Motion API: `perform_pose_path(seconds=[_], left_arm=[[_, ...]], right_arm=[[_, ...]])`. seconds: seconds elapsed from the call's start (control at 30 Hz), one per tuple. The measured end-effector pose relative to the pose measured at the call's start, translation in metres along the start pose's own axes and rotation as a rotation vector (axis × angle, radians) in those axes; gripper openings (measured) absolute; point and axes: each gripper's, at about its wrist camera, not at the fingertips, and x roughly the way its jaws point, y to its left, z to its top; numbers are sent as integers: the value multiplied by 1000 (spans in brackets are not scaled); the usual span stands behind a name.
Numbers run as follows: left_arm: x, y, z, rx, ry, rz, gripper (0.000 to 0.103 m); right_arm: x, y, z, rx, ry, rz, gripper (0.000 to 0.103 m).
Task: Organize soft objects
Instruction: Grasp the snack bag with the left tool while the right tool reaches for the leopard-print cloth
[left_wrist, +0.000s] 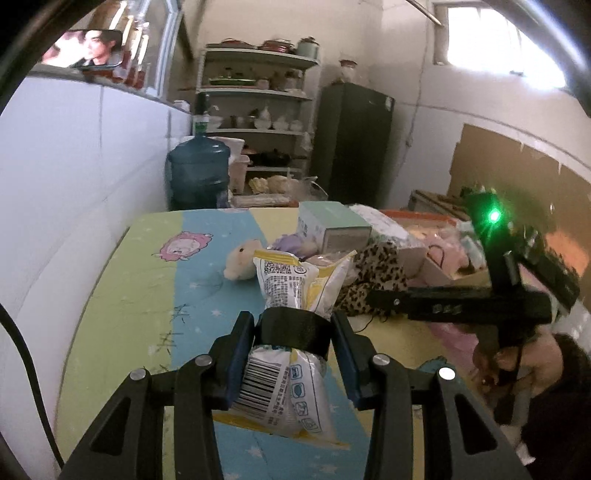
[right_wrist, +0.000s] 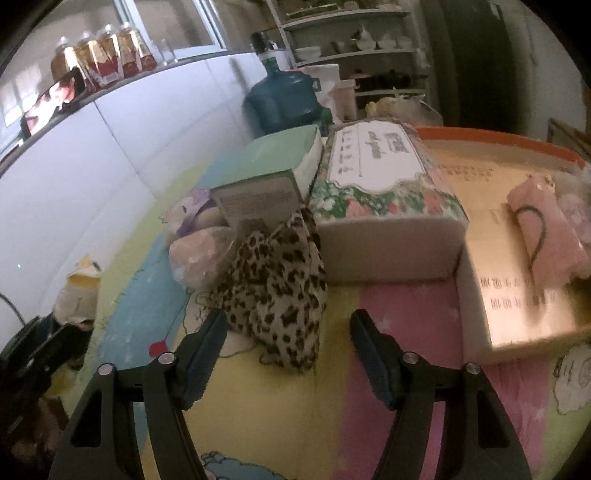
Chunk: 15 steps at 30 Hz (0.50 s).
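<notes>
My left gripper (left_wrist: 295, 332) is shut on a white and yellow snack bag (left_wrist: 291, 280), held above the cartoon mat (left_wrist: 155, 280). The bag's barcode end hangs below the pads. A cream plush toy (left_wrist: 242, 260) lies beyond it. My right gripper (right_wrist: 290, 350) stands open and tilted down over the mat. The near end of a leopard-print cloth (right_wrist: 277, 288) lies between its fingertips, and the pads do not press on it. In the left wrist view the right gripper (left_wrist: 376, 299) reaches in from the right over the same leopard-print cloth (left_wrist: 376, 277).
Behind the cloth stand a green box (right_wrist: 266, 162) and a floral tissue box (right_wrist: 380, 177). An open cardboard box (right_wrist: 517, 295) at right holds a pink plush (right_wrist: 546, 236). A pale pink soft lump (right_wrist: 199, 254) lies left of the cloth. A water jug (left_wrist: 199, 170) and shelves stand beyond.
</notes>
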Motion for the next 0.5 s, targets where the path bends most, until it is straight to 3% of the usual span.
perform_pose_path(seconds=[0.03,0.13,0.5], left_arm=[[1,0,0,-20,6,2,44],[3,1,-1,-61,8,15,44],[1,-10,-2,-101,-24,40,44]], right_arm=[[3,1,0,-6,14,-3,29],[-1,6,-2,-21,-2,-2,17],[-33,22,-19,-88,-109,21,11]])
